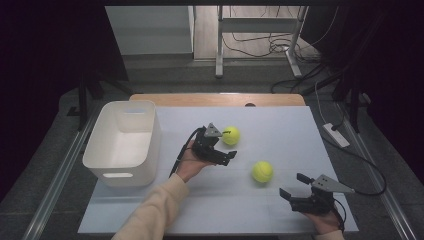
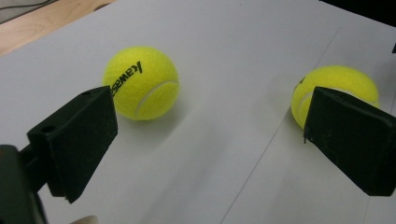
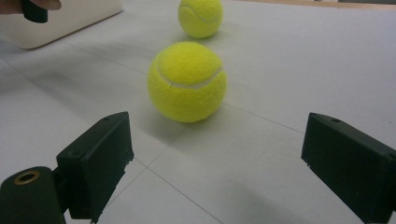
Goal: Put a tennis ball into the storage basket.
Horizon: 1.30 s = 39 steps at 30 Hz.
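My right gripper (image 1: 294, 186) gaped wide, empty, near the closer tennis ball (image 1: 262, 171). My left gripper (image 1: 226, 150) also stood wide, just beside the farther tennis ball (image 1: 230, 135), partly hiding it. Two balls lay on the table (image 1: 280, 130); one white bin (image 1: 123, 141) sat left.

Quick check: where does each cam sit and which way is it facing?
High view: above the person's side, looking forward and down on the pale grey table; forearm, left gripper, right gripper.
Left gripper view: rides that gripper, faces the lettered yellow tennis ball; open jaws.
Right gripper view: faces the nearer yellow tennis ball, white plastic bin beyond; open jaws.
Shared: both balls.
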Tool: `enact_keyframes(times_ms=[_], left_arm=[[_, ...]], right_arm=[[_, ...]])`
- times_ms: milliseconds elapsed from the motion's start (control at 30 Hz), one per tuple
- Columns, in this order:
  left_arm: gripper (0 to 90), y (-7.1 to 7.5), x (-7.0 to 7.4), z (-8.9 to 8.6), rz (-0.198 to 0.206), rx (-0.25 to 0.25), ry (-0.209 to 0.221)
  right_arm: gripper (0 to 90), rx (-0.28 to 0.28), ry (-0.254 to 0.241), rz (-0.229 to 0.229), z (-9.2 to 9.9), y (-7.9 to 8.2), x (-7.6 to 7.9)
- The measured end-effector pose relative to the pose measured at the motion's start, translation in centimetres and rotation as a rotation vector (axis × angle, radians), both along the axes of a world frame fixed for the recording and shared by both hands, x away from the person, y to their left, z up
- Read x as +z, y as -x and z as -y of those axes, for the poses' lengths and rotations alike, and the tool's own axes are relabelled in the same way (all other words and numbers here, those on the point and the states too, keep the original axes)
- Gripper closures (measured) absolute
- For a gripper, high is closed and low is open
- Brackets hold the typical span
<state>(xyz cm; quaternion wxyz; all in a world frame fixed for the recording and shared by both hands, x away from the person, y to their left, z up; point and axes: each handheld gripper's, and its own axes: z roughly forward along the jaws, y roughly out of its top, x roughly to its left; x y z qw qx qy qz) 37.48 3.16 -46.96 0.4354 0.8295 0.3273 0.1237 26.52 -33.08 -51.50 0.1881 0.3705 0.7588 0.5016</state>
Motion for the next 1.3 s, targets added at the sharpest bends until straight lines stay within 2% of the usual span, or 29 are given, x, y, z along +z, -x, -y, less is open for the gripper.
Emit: enact_keyframes(times_ms=[567,867,967,1300], left_arm=[[3.9,-2.5,0.2,0.4,0.009,0.043,-0.012],[3.9,-3.4,0.1,0.5,-0.001,0.054,-0.029],[3.9,-3.8,-0.1,0.8,-0.001,0.053,-0.046],[3.9,-4.8,-1.1,1.7,-0.016,0.065,-0.048]], right_arm=[[8.5,0.003,-0.005,-0.003,0.0,-0.1,0.0],[8.4,0.013,-0.003,-0.004,-0.2,-0.3,-0.1],[8.4,0.012,-0.006,-0.004,-0.2,-0.3,-0.1],[8.4,0.013,-0.010,-0.006,-0.1,-0.2,-0.1]])
